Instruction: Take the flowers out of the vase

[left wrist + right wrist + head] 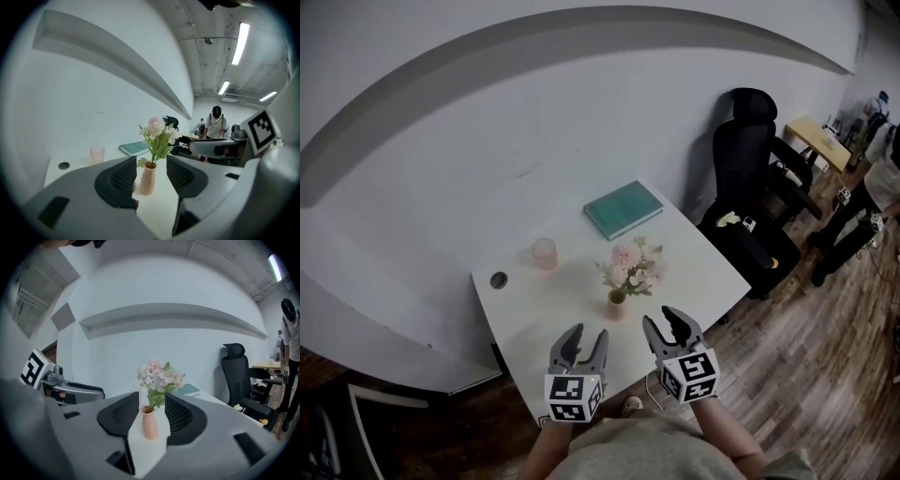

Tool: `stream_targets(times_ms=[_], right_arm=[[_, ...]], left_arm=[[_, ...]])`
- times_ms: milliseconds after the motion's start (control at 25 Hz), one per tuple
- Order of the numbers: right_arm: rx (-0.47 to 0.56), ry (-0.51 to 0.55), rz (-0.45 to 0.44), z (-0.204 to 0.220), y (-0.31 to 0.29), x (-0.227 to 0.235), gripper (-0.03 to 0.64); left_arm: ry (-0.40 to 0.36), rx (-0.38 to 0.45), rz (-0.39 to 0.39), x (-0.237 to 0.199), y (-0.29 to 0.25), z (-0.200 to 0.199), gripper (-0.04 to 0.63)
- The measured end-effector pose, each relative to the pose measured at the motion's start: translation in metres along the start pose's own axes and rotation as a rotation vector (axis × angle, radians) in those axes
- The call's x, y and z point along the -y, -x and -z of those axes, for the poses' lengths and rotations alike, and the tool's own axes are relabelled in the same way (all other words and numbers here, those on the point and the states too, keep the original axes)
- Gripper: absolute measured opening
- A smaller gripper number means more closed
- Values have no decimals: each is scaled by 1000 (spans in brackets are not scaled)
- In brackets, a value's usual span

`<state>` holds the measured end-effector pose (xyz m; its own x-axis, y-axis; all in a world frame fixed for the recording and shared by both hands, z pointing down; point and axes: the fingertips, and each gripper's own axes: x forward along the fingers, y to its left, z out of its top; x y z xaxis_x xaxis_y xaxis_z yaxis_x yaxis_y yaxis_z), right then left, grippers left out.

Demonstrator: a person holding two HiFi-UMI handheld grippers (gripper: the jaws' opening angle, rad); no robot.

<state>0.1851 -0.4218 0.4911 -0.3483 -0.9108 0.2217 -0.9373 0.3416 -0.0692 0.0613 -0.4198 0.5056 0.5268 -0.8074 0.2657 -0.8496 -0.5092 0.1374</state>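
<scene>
Left tongs (pixel 584 335): wide, empty — near the vase (pixel 617 304).
Right tongs (pixel 666 317): wide, empty — just beside it.
Flowers (pixel 634 267): upright in the vase, on the desk (pixel 581 281).

a vase (pixel 617 305) with flowers (pixel 634 267) in it stands on a table (pixel 694 248), close to its near edge. farther back sit a cup (pixel 544 253) to the left and a book (pixel 622 208) at the far corner, with a round hole (pixel 499 279) at the left edge and an office chair (pixel 750 178) off right. the left gripper (pixel 588 333) and right gripper (pixel 661 319) hang on the vase's near side, apart from it.
</scene>
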Motion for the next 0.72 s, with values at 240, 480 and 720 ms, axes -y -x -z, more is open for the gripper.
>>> stream_targets(times_ms=[240, 480, 720], right_arm=[[-37, -4, -63, 16, -22, 0, 166], [-68, -9, -105, 29, -41, 5, 166], [-103, -1, -140, 42, -59, 8, 166]], left_arm=[[14, 0, -65, -11, -4, 1, 187], [20, -6, -115, -19, -11, 5, 187], [38, -12, -154, -26, -13, 9, 187]])
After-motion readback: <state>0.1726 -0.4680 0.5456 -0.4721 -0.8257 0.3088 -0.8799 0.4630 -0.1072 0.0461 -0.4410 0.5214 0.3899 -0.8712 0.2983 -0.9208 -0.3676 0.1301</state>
